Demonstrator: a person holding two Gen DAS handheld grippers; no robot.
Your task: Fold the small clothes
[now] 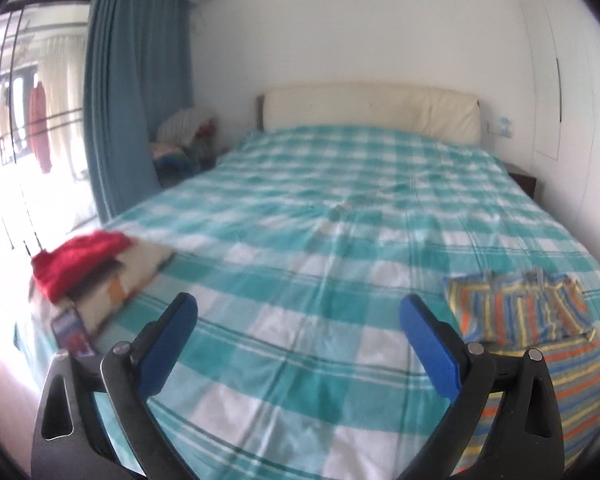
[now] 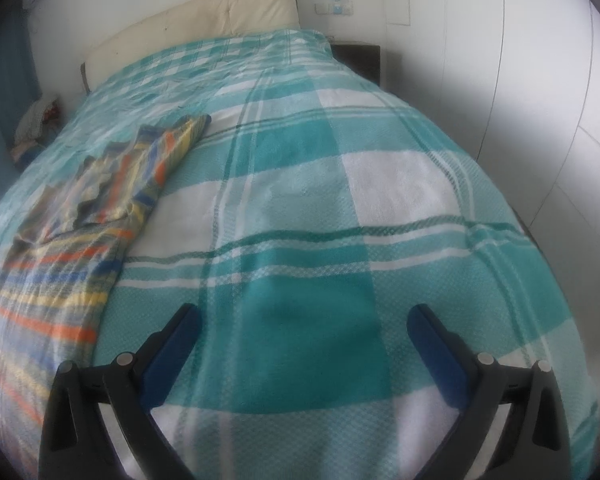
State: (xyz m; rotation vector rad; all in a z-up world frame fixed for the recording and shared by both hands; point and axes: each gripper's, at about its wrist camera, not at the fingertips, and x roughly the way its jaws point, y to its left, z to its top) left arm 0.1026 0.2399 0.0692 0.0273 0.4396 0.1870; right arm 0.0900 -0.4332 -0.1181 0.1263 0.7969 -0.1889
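A striped garment (image 1: 520,312) in orange, blue, yellow and grey lies on the teal checked bed cover (image 1: 300,240), partly folded over itself. In the left wrist view it lies at the right, beside my left gripper (image 1: 298,306), which hangs open above the bed with nothing between its blue pads. In the right wrist view the same striped garment (image 2: 80,216) lies at the left. My right gripper (image 2: 304,316) stands open over bare bed cover (image 2: 308,184), to the right of the garment and apart from it.
A stack of folded clothes with a red piece (image 1: 80,260) on top sits at the bed's left edge, a phone (image 1: 71,332) beside it. The cream headboard (image 1: 372,108) is at the far end. Blue curtain (image 1: 132,80) and window at left, white wardrobe doors (image 2: 540,80) at right.
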